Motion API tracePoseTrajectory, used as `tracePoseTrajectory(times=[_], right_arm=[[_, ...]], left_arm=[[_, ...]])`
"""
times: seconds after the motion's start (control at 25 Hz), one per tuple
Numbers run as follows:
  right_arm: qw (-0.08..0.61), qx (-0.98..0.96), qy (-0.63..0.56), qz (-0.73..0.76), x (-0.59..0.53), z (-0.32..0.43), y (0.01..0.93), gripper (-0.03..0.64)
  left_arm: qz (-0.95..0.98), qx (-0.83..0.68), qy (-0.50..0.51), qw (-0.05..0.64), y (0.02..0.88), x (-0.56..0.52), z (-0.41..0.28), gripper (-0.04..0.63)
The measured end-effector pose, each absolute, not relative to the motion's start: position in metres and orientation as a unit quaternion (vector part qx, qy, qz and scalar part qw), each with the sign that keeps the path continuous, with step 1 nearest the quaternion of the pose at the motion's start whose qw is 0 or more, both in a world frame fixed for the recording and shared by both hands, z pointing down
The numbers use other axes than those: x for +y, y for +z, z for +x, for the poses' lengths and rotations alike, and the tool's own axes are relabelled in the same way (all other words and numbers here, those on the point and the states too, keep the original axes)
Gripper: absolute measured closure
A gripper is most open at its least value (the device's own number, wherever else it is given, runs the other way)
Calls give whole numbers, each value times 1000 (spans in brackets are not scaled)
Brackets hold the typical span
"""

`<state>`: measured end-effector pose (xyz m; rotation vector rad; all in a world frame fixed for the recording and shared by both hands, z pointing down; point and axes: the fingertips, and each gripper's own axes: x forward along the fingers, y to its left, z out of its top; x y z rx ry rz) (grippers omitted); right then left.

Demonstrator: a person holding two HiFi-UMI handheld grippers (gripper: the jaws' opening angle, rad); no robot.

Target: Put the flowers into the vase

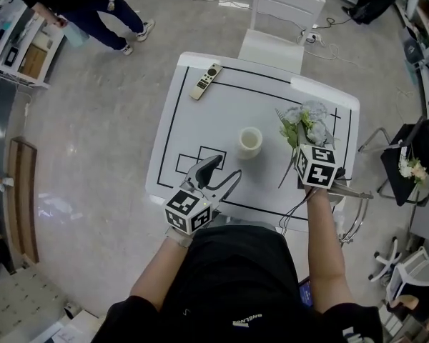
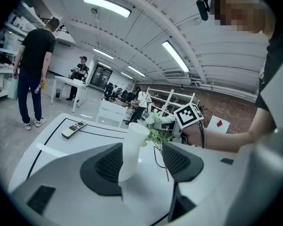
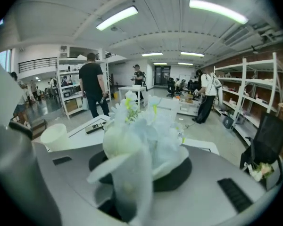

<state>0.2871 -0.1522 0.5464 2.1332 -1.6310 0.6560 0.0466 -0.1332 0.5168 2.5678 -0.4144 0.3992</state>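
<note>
Lab hall — open shelving (image 3: 70, 91), strip lights (image 3: 117, 18)

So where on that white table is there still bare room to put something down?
Bare: the wide stretch between the grey remote control and the white vase, and the table's left side. Crowded: right of the vase, around the white artificial flowers.

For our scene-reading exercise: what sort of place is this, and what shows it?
Probably a lab or workshop rather than a home: open metal shelving racks, long ceiling strip lights, and a white table marked with black outlines.
</note>
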Motion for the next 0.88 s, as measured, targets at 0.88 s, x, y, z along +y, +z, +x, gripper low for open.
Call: tracePoseTrajectory(times=[0.88], right_arm=[[73,-716,-60,691,-244,202,322,497]], left_arm=[[931,-235,115,253,503,-135,-10,348]])
